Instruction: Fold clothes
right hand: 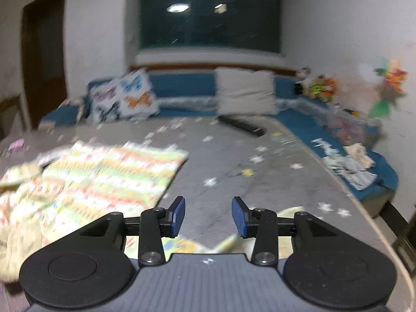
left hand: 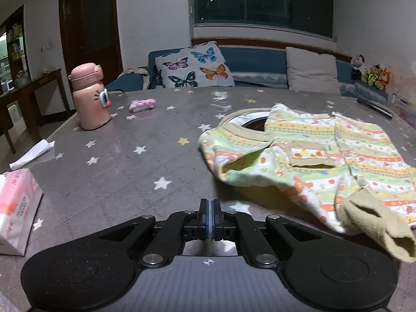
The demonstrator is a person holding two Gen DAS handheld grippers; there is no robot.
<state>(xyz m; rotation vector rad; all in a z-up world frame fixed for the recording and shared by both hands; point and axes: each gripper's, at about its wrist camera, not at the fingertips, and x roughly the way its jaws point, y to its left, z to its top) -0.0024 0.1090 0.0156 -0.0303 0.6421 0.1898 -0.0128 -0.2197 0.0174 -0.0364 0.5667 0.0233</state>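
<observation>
A small child's top (left hand: 319, 161) with green, yellow and orange stripes and beige cuffs lies crumpled on the grey star-print table (left hand: 124, 156). One sleeve with a beige cuff (left hand: 374, 228) trails toward me at the right. My left gripper (left hand: 210, 219) is shut and empty, just left of the top. In the right wrist view, which is blurred, the same top (right hand: 104, 179) lies to the left of my right gripper (right hand: 208, 217), which is open and empty above the table (right hand: 260, 182). A bit of the cloth shows below the right gripper's fingers.
A pink bottle (left hand: 89, 98) stands at the far left, with a pink tissue pack (left hand: 15, 208), white paper (left hand: 32, 154) and a purple bundle (left hand: 142, 104). A dark remote (right hand: 240, 124) lies at the far side. A blue sofa with cushions (left hand: 195, 65) runs behind and right.
</observation>
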